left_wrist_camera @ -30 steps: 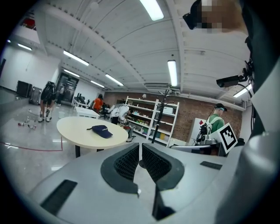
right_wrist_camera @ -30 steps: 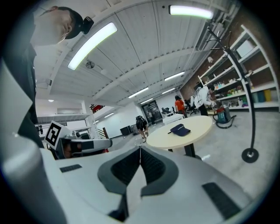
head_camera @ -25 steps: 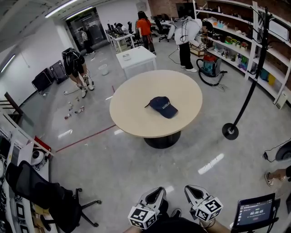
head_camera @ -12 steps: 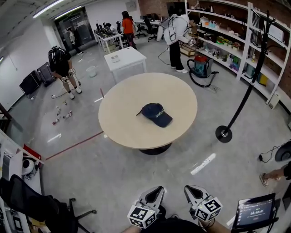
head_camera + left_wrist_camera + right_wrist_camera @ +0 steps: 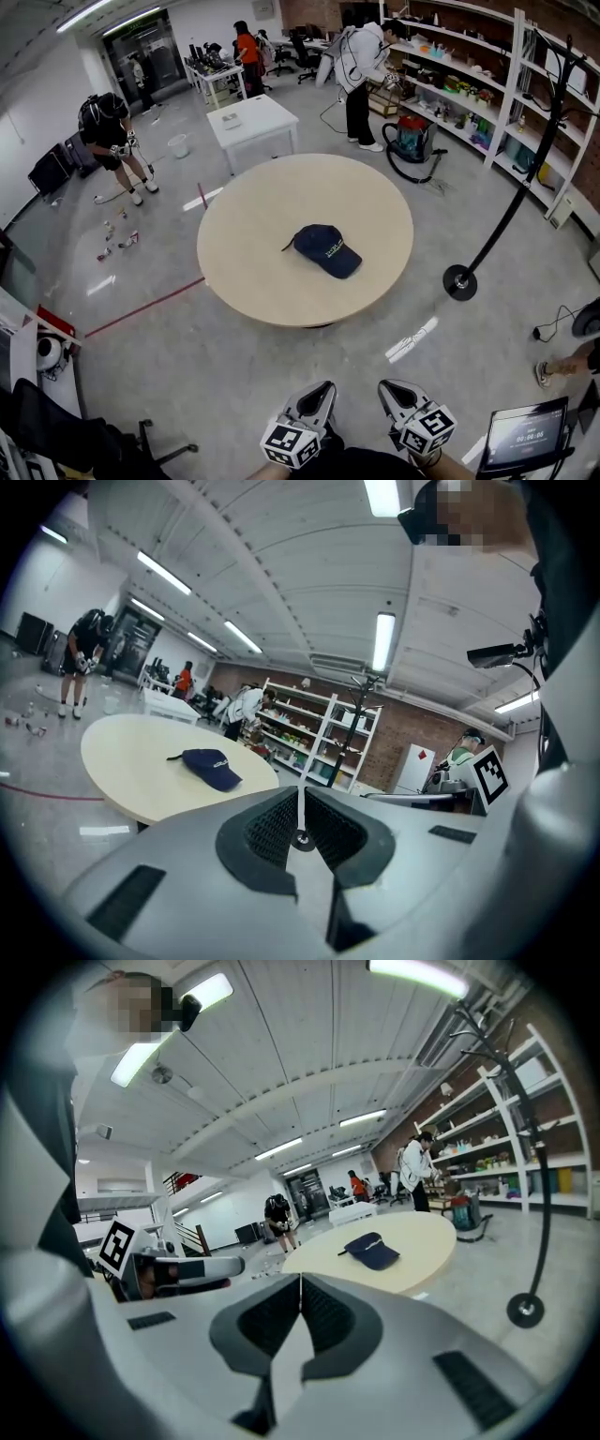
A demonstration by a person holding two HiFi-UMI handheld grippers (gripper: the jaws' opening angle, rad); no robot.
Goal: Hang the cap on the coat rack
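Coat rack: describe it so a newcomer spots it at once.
In the head view, find the big round beige table with the navy cap. On the floor to its right, before the white shelving, stands the coat rack: a thin black pole on a round disc base, the only free-standing pole there.

Surface point(image 5: 253, 281): larger and lower in the head view than a second ago; the camera has come nearer.
Cap point(image 5: 323, 249): now lower in frame.
Coat rack point(image 5: 511, 211): base has slid left and down.
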